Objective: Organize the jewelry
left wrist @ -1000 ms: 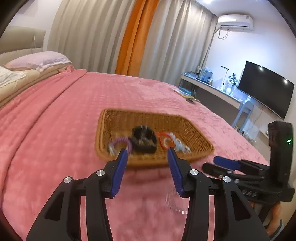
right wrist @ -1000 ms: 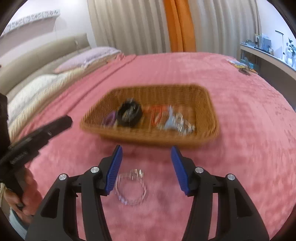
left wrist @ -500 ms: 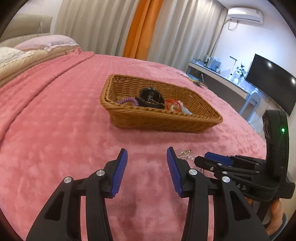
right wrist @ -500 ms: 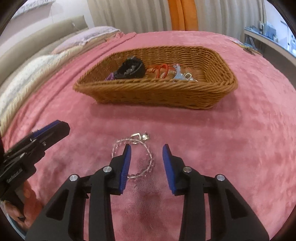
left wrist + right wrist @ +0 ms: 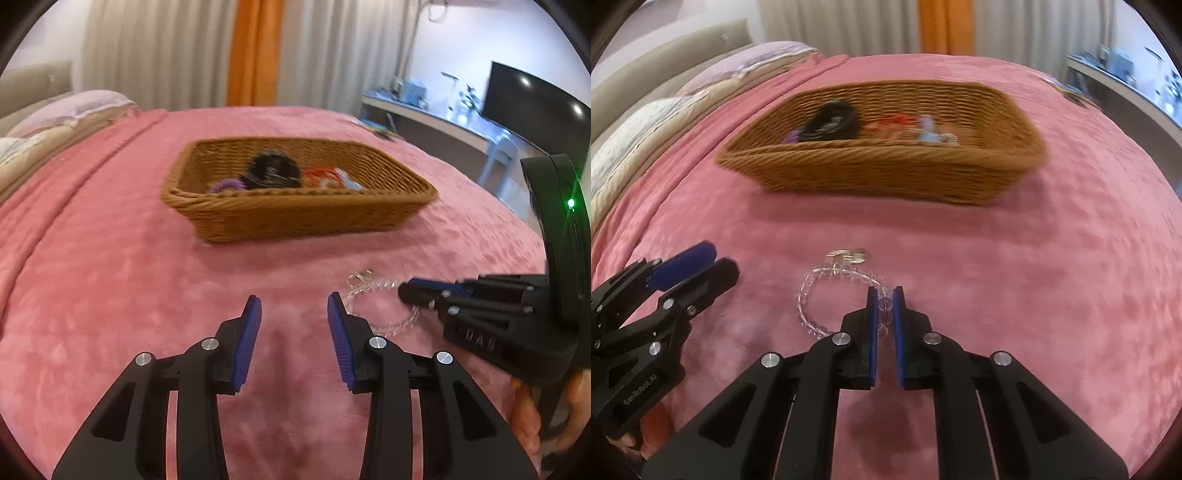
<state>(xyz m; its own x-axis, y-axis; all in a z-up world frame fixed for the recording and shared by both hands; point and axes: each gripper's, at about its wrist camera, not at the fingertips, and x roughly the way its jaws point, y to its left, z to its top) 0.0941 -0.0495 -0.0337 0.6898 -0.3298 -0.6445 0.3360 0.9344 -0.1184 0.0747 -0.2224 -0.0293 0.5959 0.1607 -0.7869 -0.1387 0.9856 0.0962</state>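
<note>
A clear bead bracelet (image 5: 827, 284) with a small silver clasp lies on the pink bedspread in front of a wicker basket (image 5: 886, 173). My right gripper (image 5: 885, 295) is shut on the bracelet's right side, beads showing between its blue pads. In the left wrist view the bracelet (image 5: 373, 291) lies right of my left gripper (image 5: 294, 306), which is open and empty low over the bedspread. The right gripper (image 5: 406, 291) comes in from the right. The basket (image 5: 295, 218) holds a black piece (image 5: 273, 171), a purple coil (image 5: 225, 184), an orange piece (image 5: 321, 173) and a pale blue piece (image 5: 349, 182).
The left gripper (image 5: 698, 266) shows at the left of the right wrist view. Pillows (image 5: 646, 114) and a headboard lie at the far left. A desk (image 5: 436, 118) and a television (image 5: 535, 107) stand beyond the bed's right edge. Curtains hang behind.
My right gripper has dropped to the bracelet and closed from wide open onto its beads. My left gripper has stayed open, lowering toward the bedspread.
</note>
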